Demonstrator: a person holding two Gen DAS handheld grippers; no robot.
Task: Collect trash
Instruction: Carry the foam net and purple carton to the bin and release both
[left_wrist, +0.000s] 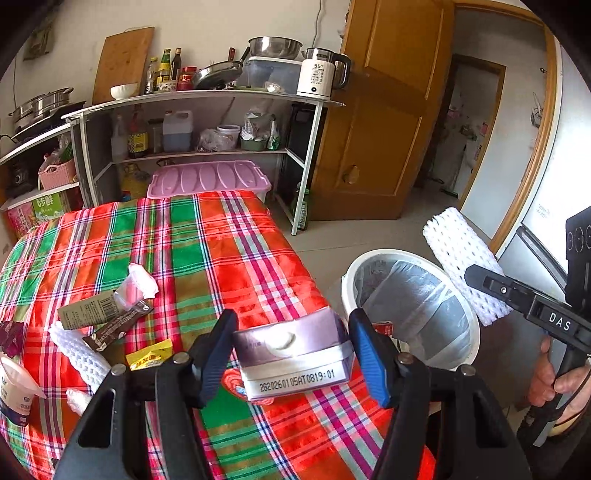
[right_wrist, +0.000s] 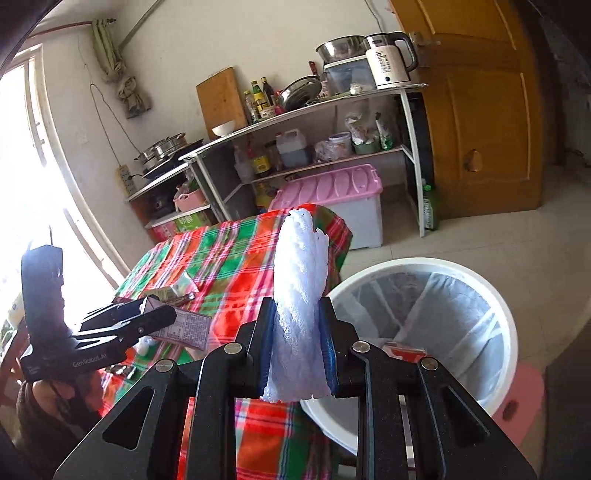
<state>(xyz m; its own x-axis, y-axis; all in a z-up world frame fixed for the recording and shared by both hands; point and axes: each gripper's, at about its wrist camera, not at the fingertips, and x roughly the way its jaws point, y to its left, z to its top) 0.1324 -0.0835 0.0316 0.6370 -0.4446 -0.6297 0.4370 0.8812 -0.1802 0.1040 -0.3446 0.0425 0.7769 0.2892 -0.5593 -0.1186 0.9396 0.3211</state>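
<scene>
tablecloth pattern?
The tablecloth is plaid: red-orange and green blocks crossed by pink, white and blue stripes. It shows best in the left wrist view.

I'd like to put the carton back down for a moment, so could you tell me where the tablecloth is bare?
The plaid tablecloth is bare across its far half, up to the pink-lidded bin, and along the edge nearest the white trash bin. The near left corner is crowded: wrappers, foam netting and a yogurt cup.
</scene>
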